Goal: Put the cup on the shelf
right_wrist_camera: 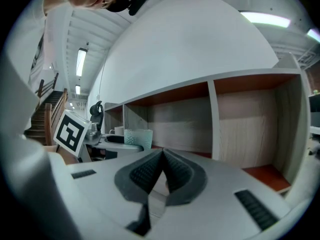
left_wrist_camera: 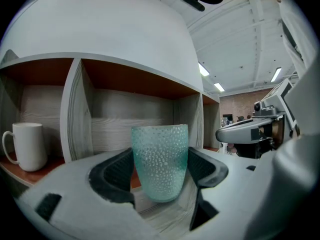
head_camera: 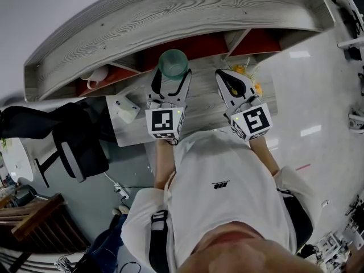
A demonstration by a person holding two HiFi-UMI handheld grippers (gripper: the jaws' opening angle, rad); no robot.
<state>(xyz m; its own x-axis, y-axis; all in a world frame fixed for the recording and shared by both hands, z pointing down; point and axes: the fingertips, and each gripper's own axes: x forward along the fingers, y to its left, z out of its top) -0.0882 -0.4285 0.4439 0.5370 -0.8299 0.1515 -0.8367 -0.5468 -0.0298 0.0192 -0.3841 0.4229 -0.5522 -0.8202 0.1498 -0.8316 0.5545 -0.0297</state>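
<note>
Cup [left_wrist_camera: 160, 160], dimpled teal glass, tapered, stands clamped in the left gripper [left_wrist_camera: 159, 174]; wood-grain shelf [left_wrist_camera: 125, 119] at twelve o'clock. Right gripper [right_wrist_camera: 162, 176] closed, empty.

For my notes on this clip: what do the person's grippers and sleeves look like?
The left gripper and right gripper both have pale grey moulded bodies with dark ribbed pads on the jaws. Each carries a white cube printed with black square markers. The person wears a white short-sleeved shirt with a small dark chest logo.
</note>
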